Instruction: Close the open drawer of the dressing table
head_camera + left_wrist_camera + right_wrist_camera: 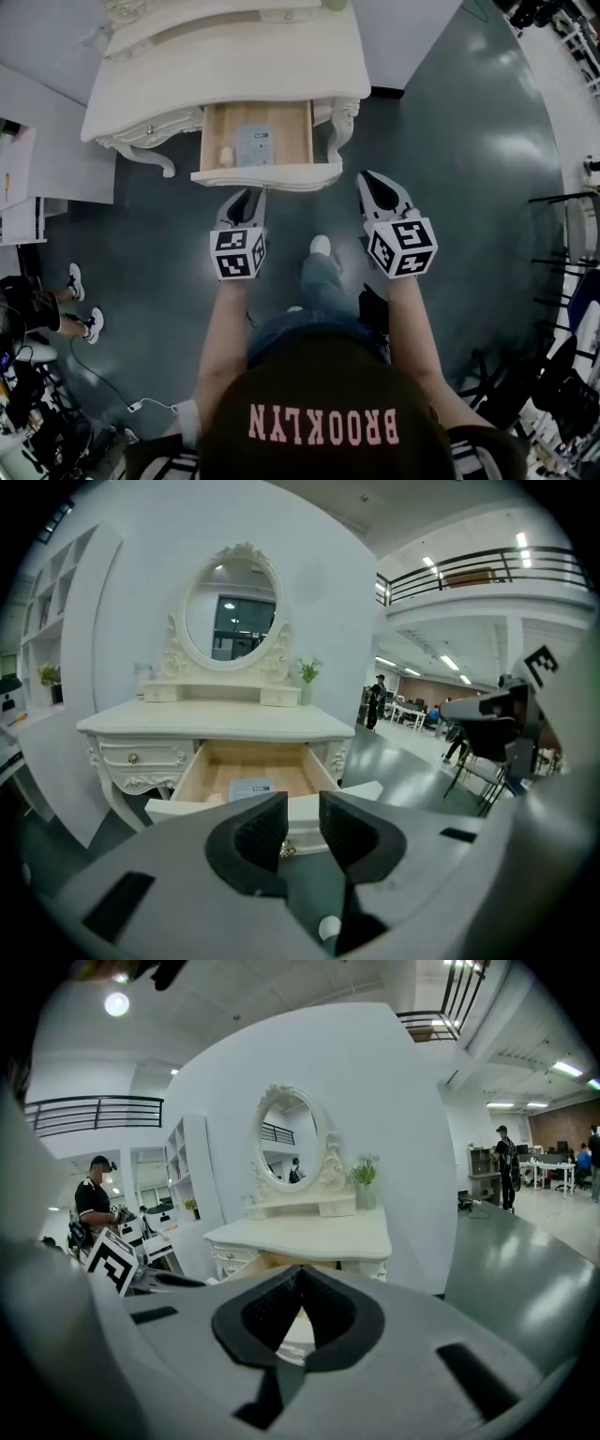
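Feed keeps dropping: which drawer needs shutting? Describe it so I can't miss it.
Find the cream dressing table with the oval mirror. The drawer is the centre one under its top. Unlike the shut side drawer, it is pulled out, showing its wooden inside.

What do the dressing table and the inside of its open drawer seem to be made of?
The dressing table looks like cream-painted wood with a satin finish: even colour, carved trim. It could also be moulded board. The drawer inside looks like bare pale wood or plywood: matte and tan.
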A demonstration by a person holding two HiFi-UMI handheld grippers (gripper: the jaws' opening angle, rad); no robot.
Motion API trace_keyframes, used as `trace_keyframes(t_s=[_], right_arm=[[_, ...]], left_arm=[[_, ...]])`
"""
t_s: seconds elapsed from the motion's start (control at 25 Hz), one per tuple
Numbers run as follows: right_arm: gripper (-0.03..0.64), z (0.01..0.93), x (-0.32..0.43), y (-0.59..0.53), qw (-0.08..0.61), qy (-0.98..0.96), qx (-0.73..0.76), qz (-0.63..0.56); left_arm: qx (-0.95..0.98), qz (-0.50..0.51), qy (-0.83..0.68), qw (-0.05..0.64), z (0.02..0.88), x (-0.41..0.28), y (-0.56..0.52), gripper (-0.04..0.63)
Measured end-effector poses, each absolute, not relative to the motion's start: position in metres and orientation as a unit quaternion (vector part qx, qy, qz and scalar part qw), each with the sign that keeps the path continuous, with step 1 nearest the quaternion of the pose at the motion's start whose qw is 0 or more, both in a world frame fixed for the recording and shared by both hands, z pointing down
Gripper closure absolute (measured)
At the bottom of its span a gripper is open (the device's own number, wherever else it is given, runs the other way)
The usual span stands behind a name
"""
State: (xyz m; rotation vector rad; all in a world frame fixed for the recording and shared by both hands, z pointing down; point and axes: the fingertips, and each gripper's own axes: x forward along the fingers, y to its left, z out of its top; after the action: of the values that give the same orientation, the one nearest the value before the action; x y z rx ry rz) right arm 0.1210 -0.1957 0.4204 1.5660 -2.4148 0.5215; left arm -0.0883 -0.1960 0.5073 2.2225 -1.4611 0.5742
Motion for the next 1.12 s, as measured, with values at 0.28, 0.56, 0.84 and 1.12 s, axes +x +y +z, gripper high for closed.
trace_keyframes(t_s=[0.28, 0.56, 0.84, 1.12], right_arm=[[0.621, 0.455, 0.128, -0.226, 0.135, -0.822, 0.514, 0.205], [0.621, 0.475, 0.139, -0.242, 0.15, -0.82, 0.506, 0.221], [0.621, 0.493, 0.139, -0.239, 0.165, -0.82, 0.494, 0.235], [0.621, 0.494, 0.14, -0.236, 0.172, -0.817, 0.498, 0.234]], left_arm=[[0.776, 0.256, -0.517, 0.253, 0.564, -0.082, -0.212, 0.485], [0.755, 0.29, -0.514, 0.285, 0.604, -0.081, -0.213, 0.44], [0.743, 0.328, -0.508, 0.287, 0.635, -0.082, -0.214, 0.439], [0.735, 0.349, -0.507, 0.285, 0.653, -0.083, -0.215, 0.44]])
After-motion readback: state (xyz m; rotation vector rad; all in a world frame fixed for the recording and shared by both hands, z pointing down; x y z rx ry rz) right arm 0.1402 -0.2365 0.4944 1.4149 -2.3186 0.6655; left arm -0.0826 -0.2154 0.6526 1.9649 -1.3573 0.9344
